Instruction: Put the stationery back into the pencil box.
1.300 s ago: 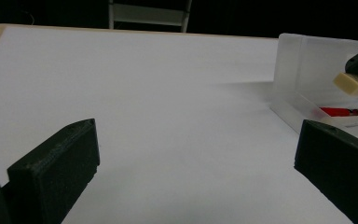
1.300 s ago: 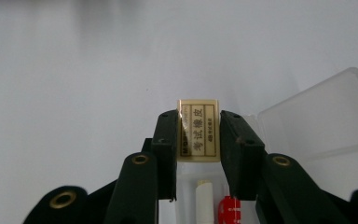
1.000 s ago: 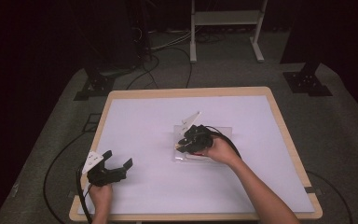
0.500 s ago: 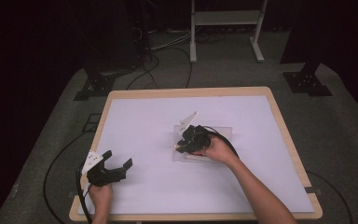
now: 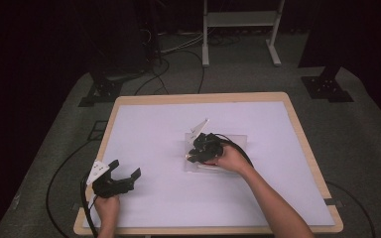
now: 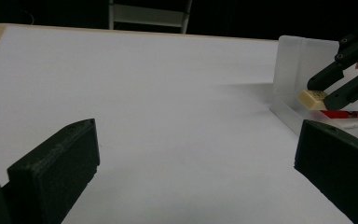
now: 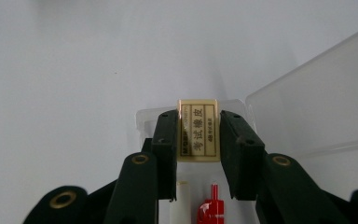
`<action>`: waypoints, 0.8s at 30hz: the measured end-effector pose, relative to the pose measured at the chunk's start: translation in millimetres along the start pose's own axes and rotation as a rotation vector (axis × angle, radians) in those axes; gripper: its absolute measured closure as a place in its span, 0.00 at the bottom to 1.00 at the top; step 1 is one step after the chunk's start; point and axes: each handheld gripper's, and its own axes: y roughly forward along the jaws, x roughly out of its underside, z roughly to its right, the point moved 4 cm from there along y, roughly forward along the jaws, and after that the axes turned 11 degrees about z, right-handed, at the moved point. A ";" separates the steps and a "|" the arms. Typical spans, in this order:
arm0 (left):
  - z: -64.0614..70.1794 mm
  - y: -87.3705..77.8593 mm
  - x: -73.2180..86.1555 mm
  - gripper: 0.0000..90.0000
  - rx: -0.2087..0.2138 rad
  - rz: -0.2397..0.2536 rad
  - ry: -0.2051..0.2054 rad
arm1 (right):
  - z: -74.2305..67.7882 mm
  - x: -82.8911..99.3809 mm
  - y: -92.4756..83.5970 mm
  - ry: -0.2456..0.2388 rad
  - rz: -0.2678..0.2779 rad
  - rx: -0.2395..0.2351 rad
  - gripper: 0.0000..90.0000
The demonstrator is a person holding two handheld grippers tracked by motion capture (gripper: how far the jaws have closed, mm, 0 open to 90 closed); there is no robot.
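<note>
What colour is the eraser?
Cream, with dark printed writing; the eraser shows best in the right gripper view.

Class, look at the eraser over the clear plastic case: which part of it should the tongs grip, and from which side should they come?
Grip the eraser across its two long, flat sides, coming from above the open clear case. Those sides are parallel and give the pads flat contact, as the right tongs show. The case's low walls and raised lid would likely block a level approach.
</note>
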 end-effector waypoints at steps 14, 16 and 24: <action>0.0 -0.2 0.0 0.00 0.000 0.000 -0.001 | 3.5 5.6 7.5 0.007 -0.023 -0.009 0.75; -0.1 -0.2 -0.1 0.00 0.000 0.001 -0.002 | 3.0 6.9 8.8 0.008 -0.027 -0.010 0.75; 0.2 -0.4 0.0 0.00 0.001 0.000 0.001 | 2.8 5.7 11.6 0.006 -0.027 -0.010 0.75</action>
